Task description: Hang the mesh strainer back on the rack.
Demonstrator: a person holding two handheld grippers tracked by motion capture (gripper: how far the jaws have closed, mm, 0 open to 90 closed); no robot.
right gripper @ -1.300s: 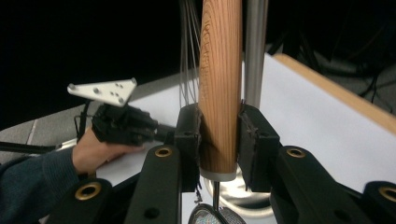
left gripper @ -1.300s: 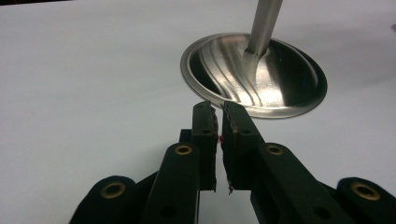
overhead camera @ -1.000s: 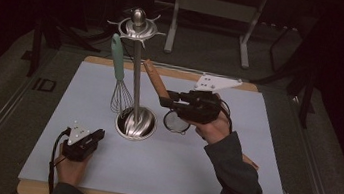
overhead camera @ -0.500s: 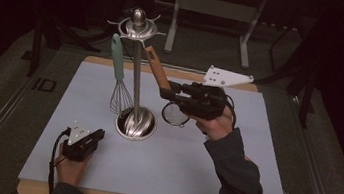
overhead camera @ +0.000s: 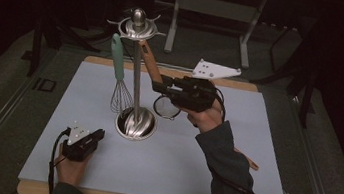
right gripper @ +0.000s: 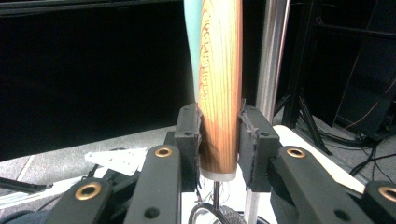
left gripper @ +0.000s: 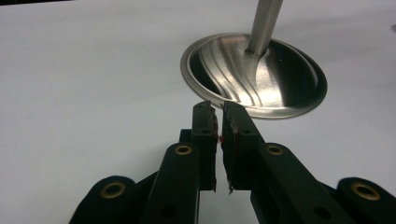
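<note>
A steel utensil stand rises from a round base on the mat, with hooks at its top. From one hook hangs a whisk with a teal handle. My right gripper is raised beside the pole and shut on the wooden handle of a small mesh strainer. The handle's tip slants up toward the hooks, and the teal handle is just behind it. My left gripper rests on the mat in front of the base. Its jaws are shut with nothing between them.
A pale mat covers a wooden table. A thin wooden piece lies on the mat behind my right forearm. A dark metal frame stands on the floor beyond the table's far edge.
My right gripper has carried the strainer a little up and to the left, bringing the handle's tip nearer the stand's top. The left gripper has stayed put.
</note>
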